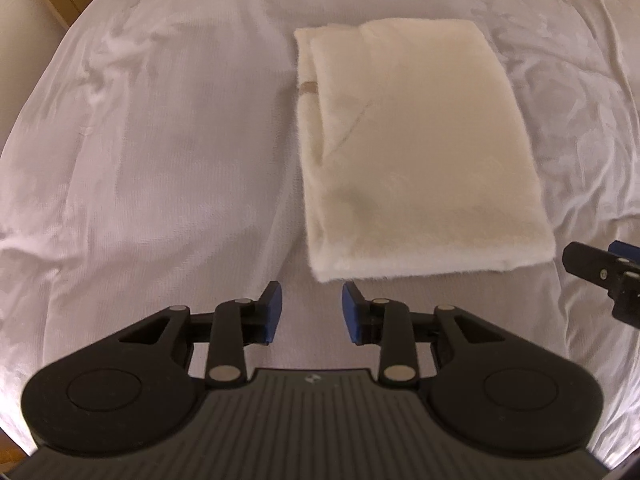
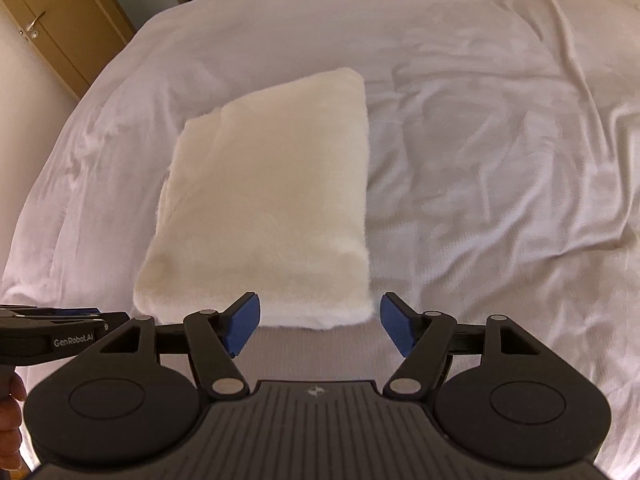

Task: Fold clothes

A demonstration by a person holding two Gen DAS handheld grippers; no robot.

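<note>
Just beyond each empty tool (image 2: 320, 324) (blue pads apart) lies the folded garment (image 2: 268, 208).

— Where am I working today?

— I think I am in a bedroom. I see a big bed (image 2: 480, 120) with a soft white sheet all over it. The sheet has lots of wrinkles.

— Is it a home?

— I cannot tell if it is a home or a hotel room. Past the far corner of the bed I see a brown wooden door (image 2: 52, 28). It has a shiny metal handle (image 2: 36, 20) with a lock under it. The wall (image 2: 24, 92) beside the door is a light cream color.

— Anything else?

— A fluffy cream cloth (image 2: 272, 200) lies folded on the bed, like fresh laundry.
</note>
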